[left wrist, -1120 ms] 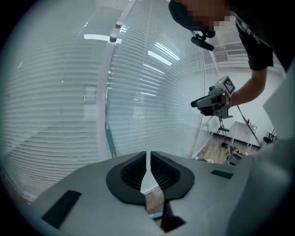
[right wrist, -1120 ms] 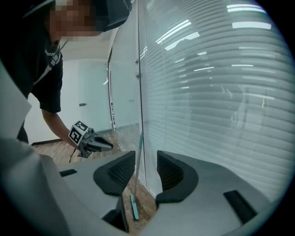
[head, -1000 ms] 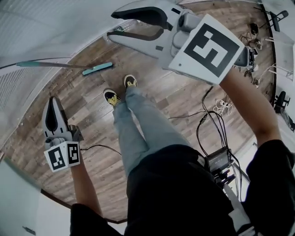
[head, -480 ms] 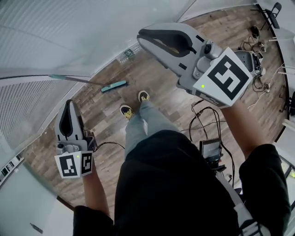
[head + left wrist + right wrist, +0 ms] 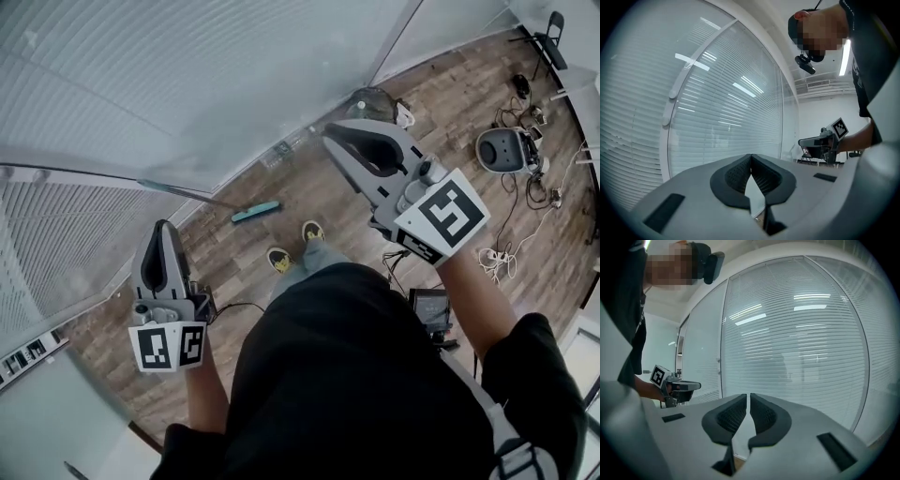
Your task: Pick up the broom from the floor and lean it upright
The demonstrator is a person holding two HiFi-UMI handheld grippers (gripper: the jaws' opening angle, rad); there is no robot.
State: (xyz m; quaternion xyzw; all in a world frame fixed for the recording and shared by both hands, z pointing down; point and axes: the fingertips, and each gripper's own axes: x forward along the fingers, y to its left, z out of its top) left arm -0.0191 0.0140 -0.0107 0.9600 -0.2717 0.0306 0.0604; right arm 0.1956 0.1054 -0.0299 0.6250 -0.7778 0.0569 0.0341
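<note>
The broom has a teal head [image 5: 256, 213] resting on the wood floor just ahead of the person's shoes [image 5: 279, 259]. Its thin handle [image 5: 178, 191] runs up and left across the glass wall, so it appears to lean there. No gripper touches it. My left gripper [image 5: 161, 227] is held level at the left, well short of the broom, shut and empty [image 5: 751, 157]. My right gripper [image 5: 330, 133] is raised at the right, its pads [image 5: 740, 411] brought together to a thin slit with nothing between them [image 5: 749, 397].
A glass wall with blinds [image 5: 187, 94] fills the left and top. A dark bag [image 5: 370, 101] sits at the wall's foot. A round grey device [image 5: 506, 148], loose cables [image 5: 511, 255] and a chair [image 5: 553, 37] are at the right.
Both grippers have risen. The right gripper's jaws went from wide open to together. The broom has kept its place by the wall.
</note>
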